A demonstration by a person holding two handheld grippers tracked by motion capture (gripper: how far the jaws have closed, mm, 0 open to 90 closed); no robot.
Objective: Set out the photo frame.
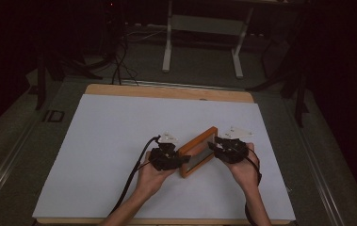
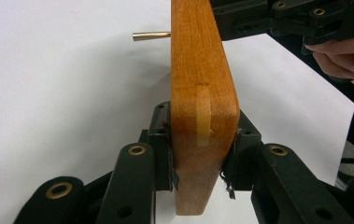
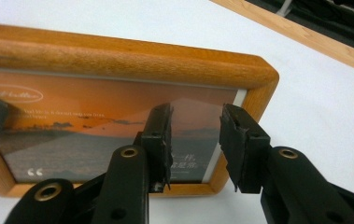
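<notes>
The table [image 1: 96, 90] is wooden, and a white sheet [image 1: 119, 141] covers nearly all of its top, leaving a strip of bare wood along the far edge.

Wooden picture frame [image 1: 196, 151] — stands on edge on the sheet, right of the sheet's centre and toward the near side, running diagonally with its far end to the right. In the right gripper view the frame's glazed front [image 3: 118, 121] carries an orange sunset print with a white oval logo at upper left and small white lettering low down. In the left gripper view the frame's narrow end [image 2: 202, 102] faces the camera, with a pale wooden spline set into the corner joint. A thin brass-coloured rod [image 2: 151, 36] juts from the frame's side, above the sheet.

Left gripper [image 1: 178, 159] — at the frame's near-left end. Its two jaws are clamped on the frame's end, one pad on each face, with the pads pressed against the wood [image 2: 202, 154].

Right gripper [image 1: 214, 147] — at the frame's far-right end, facing the glazed front. Its jaws stand apart with a clear gap between them and grip nothing; the print shows through the gap [image 3: 195, 140]. I cannot tell whether the tips touch the glass.

A hand holds each gripper, forearms entering from the near edge of the table.
</notes>
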